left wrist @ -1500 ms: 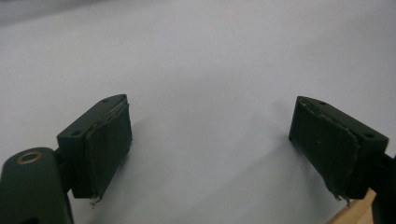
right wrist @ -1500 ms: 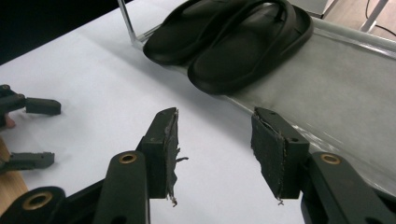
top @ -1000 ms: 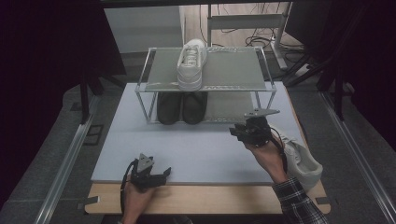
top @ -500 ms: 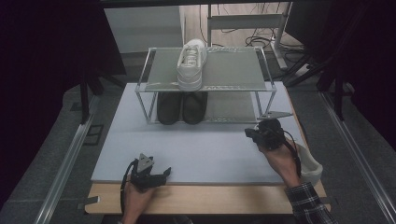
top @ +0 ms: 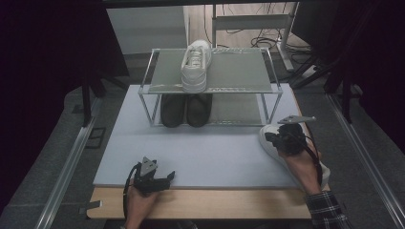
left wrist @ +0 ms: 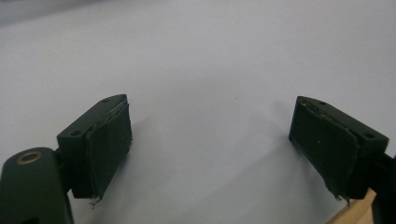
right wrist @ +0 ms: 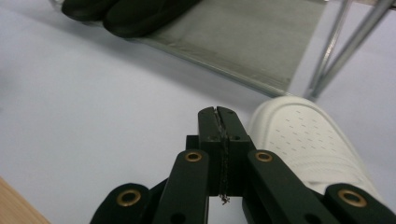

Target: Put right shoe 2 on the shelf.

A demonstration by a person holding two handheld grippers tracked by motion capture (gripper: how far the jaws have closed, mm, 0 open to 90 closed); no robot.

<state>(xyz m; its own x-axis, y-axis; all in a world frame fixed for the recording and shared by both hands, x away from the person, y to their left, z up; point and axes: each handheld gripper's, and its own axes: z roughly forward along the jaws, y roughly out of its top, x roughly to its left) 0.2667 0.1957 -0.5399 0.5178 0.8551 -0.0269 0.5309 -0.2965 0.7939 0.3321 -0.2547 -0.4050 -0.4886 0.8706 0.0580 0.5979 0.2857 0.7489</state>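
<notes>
The right gripper has its jaws pressed together with nothing between them, hanging just beside the toe of a white sneaker that lies on the pale desk mat at the desk's right edge. In the high view this sneaker lies mostly under the person's right hand, a little in front of the shoe rack's right leg. The rack holds a matching white sneaker on its top shelf and a pair of black shoes on the lower one. The left gripper rests near the mat's front edge with its jaws spread wide over bare mat, well apart from everything.

What could go wrong: with the jaws closed, any descent onto the sneaker would only nudge it, and it sits close enough to the mat's right edge to slide off. Opening late near the toe could also give a shallow pinch on smooth leather that slips when lifted.

Compared with half a second ago, the right gripper has moved farther right and toward the rack's leg, now over the sneaker's toe; the left gripper has stayed put.
</notes>
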